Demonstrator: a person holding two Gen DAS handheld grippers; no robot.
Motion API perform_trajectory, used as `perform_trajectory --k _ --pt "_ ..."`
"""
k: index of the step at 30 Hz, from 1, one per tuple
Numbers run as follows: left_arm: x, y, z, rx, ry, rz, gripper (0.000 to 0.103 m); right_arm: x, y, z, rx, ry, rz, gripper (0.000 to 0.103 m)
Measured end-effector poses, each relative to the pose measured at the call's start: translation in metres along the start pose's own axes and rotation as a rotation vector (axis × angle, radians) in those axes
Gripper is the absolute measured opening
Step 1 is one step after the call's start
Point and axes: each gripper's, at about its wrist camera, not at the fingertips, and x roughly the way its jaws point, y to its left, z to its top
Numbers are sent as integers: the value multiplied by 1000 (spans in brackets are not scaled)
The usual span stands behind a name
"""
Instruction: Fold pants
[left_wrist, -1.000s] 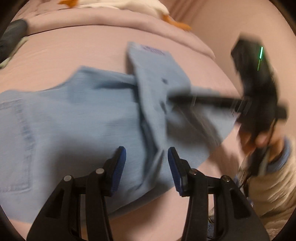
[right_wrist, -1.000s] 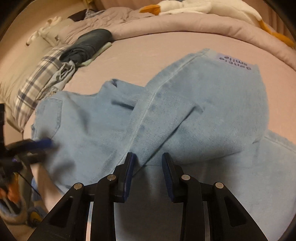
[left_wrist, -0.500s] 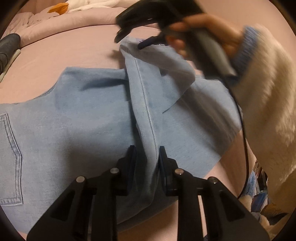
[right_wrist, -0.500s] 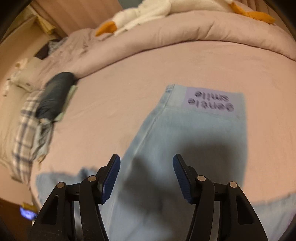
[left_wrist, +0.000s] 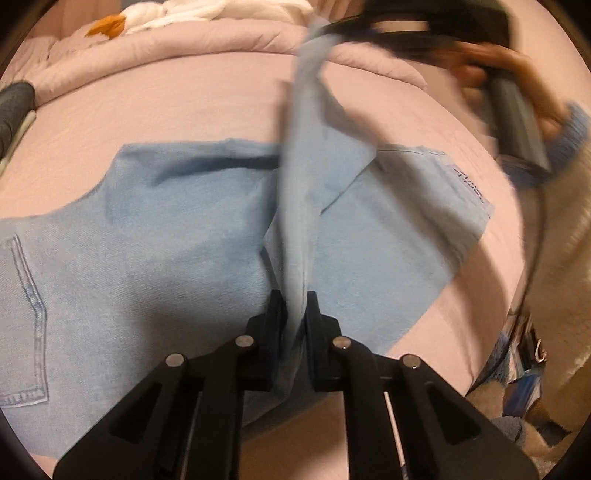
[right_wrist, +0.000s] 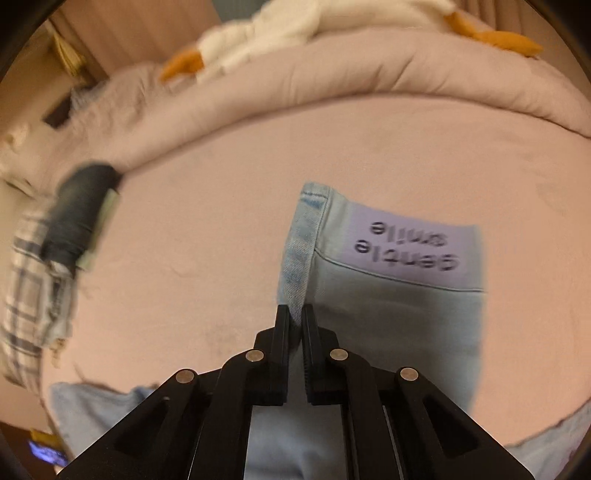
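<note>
Light blue denim pants (left_wrist: 177, 229) lie spread on a pink bed sheet (left_wrist: 177, 99), a back pocket at the left. One leg is folded over and raised as a ridge running up the picture. My left gripper (left_wrist: 293, 302) is shut on the near end of that ridge. In the left wrist view the right gripper (left_wrist: 325, 31), held by a hand in a blue cuff, pinches the far end high up. In the right wrist view my right gripper (right_wrist: 293, 314) is shut on the hem edge of the pants (right_wrist: 388, 306), beside a lilac label (right_wrist: 413, 251).
A rolled pink duvet (right_wrist: 369, 70) with a white and orange plush goose (right_wrist: 295, 26) borders the far side. A dark folded garment (right_wrist: 81, 214) and plaid cloth (right_wrist: 29, 295) lie at the left. The bed's edge drops off at the right, past a person's fuzzy cream sleeve (left_wrist: 554, 258).
Both grippers have shut on the folded leg: the left on its near end, the right on the hem after moving up to it. The hem end now stands lifted off the sheet.
</note>
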Motion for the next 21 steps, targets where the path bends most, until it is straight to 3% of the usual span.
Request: perform_trajectory --k 6,11,17,19,21 --pt "-12 -7 -4 74 -34 13 11 -132 -50 -47 110 -254 113 7" --pt "-21 -23 -20 106 -6 18 12 -196 -99 -130 210 -330 73 7" --pt "-15 -25 -17 115 45 43 17 -149 -145 -201 446 -210 21 7" --pt "-16 -24 -18 108 45 38 17 -133 -162 -214 532 -191 44 9" --pt "-19 -22 -17 97 48 28 17 -128 -177 -222 628 -218 124 12"
